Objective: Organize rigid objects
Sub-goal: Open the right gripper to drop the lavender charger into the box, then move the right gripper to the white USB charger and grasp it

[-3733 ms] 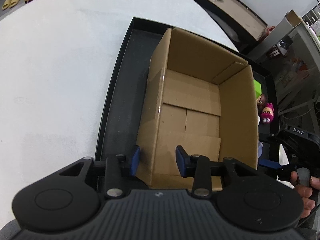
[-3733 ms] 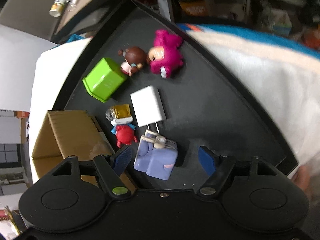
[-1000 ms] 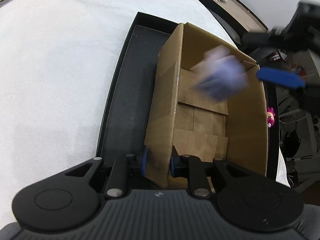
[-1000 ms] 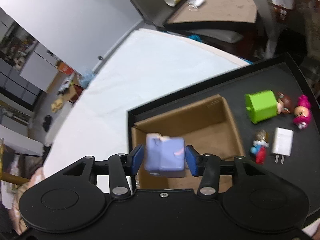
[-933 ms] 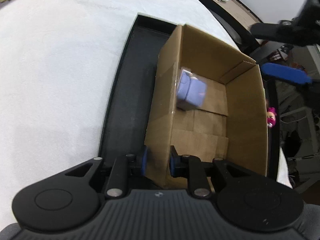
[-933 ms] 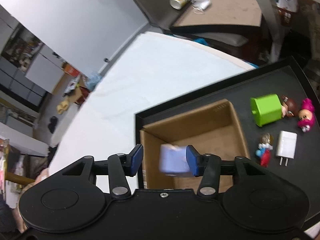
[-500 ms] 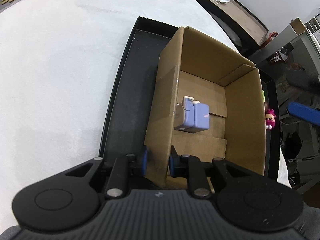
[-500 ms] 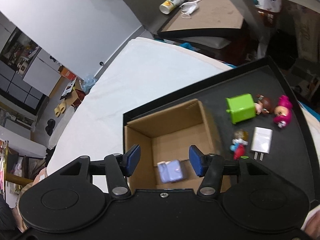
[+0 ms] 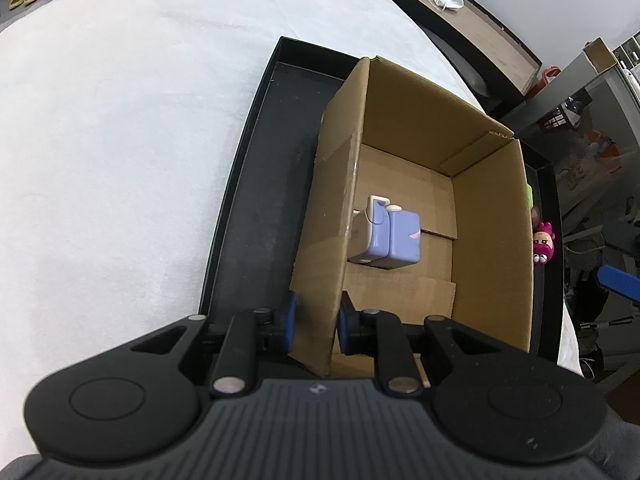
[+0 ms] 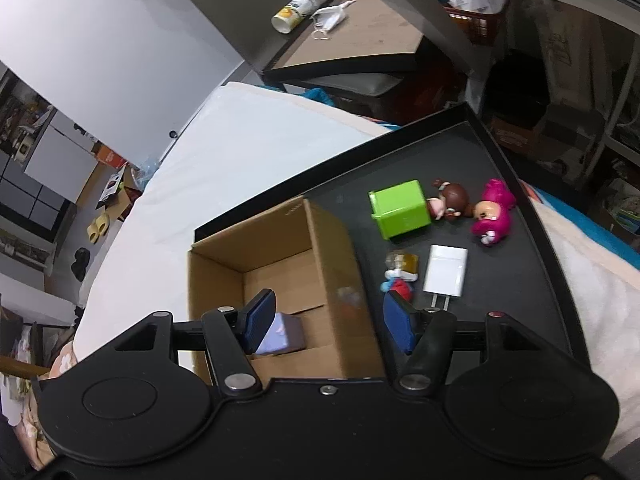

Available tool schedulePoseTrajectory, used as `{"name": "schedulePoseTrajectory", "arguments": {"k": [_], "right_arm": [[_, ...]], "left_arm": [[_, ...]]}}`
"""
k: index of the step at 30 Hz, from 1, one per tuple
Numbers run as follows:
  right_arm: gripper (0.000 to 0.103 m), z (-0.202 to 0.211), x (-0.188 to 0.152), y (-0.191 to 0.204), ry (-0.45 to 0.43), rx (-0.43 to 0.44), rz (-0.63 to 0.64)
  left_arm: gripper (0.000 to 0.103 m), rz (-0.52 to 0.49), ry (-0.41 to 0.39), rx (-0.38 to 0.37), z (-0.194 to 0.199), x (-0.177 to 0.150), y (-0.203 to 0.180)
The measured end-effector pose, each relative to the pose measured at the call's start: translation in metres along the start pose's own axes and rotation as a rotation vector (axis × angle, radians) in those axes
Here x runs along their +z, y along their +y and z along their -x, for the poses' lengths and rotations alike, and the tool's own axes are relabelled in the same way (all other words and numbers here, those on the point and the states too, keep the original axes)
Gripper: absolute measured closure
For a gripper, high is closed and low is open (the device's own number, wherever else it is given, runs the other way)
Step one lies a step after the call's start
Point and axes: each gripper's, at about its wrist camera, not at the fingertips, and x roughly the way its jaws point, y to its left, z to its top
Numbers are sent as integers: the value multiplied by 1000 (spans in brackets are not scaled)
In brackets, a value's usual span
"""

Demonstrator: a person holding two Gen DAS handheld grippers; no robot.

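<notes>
My left gripper [image 9: 316, 322] clenched the cardboard box [image 9: 490, 240] wall. My right gripper [image 10: 328, 326] hung empty, jaws spreading, above the purple block [image 9: 394, 236] lying inside.

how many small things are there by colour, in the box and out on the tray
purple: 1, the purple block in the cardboard box
green: 1, the green cube
white: 1, the white charger
pink: 1, the pink figure
brown-haired: 1, the brown-haired figure
red and blue: 1, the small red and blue figure
total: 6, with 5 on the black tray
</notes>
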Motion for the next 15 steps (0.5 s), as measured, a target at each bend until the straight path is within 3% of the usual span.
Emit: {"name": "schedulePoseTrajectory", "arguments": {"k": [15], "right_arm": [[40,-23,3,-49,40,-44,-72]], "left_arm": [[84,4,-5,28,2,2,-3]]}}
